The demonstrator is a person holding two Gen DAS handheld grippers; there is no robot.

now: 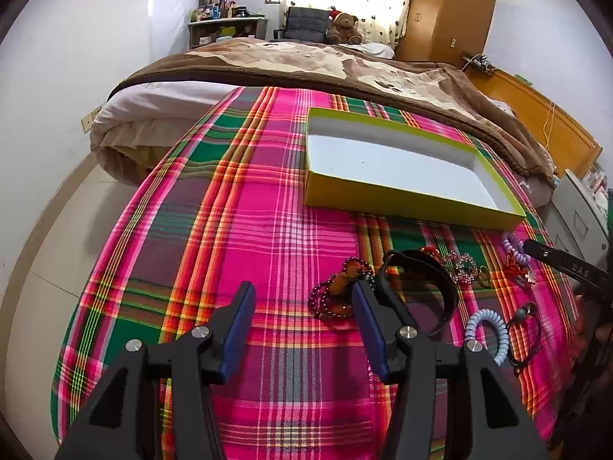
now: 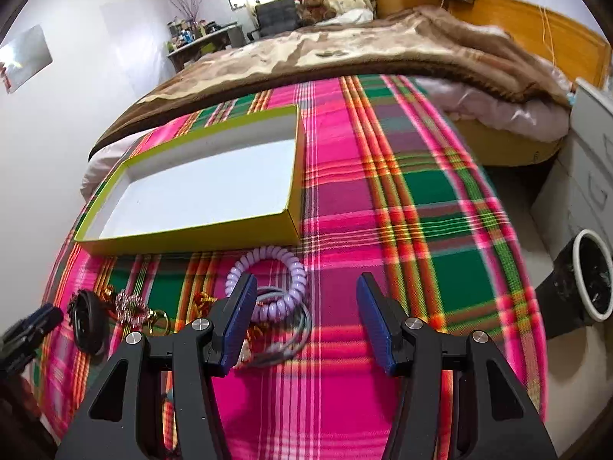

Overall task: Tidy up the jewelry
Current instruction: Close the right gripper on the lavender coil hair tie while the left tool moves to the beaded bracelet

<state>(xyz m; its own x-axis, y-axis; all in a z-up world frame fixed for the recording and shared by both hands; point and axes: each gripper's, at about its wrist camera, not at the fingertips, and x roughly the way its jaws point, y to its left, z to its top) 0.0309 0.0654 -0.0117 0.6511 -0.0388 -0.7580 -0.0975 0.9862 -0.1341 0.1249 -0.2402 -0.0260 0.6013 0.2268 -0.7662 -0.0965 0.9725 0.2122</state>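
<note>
An empty yellow-green box (image 1: 402,191) with a white inside lies on the plaid cloth; it also shows in the right wrist view (image 2: 191,235). Jewelry lies in front of it: a dark red bead bracelet (image 1: 329,299), a black band (image 1: 440,280), a sparkly ring ornament (image 1: 463,266), a pale blue coil tie (image 1: 484,329) and a black hair tie (image 1: 526,329). My left gripper (image 1: 302,303) is open and empty, just left of the beads. My right gripper (image 2: 306,295) is open and empty, over a lilac coil tie (image 2: 268,272) and a grey ring (image 2: 295,329).
The plaid cloth (image 1: 268,191) covers the foot of a bed with a brown blanket (image 1: 306,61). A black bin with a white rim (image 2: 590,280) stands on the floor at the right. A white cabinet (image 2: 586,176) is beside it.
</note>
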